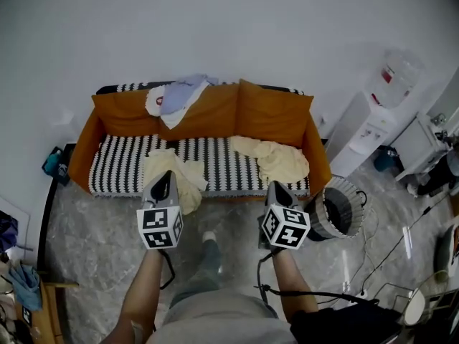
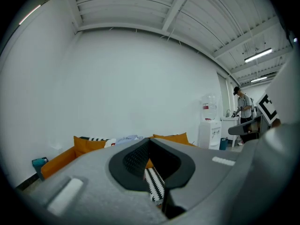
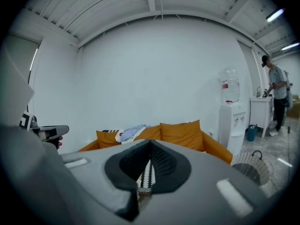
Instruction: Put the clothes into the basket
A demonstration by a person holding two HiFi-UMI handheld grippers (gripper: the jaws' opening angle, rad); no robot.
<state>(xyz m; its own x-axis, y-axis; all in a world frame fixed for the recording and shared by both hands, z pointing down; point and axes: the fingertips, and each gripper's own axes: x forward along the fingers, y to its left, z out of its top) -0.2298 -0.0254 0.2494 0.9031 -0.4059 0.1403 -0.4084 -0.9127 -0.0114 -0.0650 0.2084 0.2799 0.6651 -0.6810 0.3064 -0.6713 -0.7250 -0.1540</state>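
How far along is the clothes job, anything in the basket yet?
Done: nothing; no clothes show in the basket. In hand: nothing; left tool and right tool are shut, empty, short of the sofa. To do: hanging cream garment at the seat's front, crumpled cream garment on the seat, pale blue garment on the backrest.

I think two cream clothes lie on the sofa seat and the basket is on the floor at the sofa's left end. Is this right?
Not fully. The basket is at the right end of the sofa, as the head view shows. The rest is correct.
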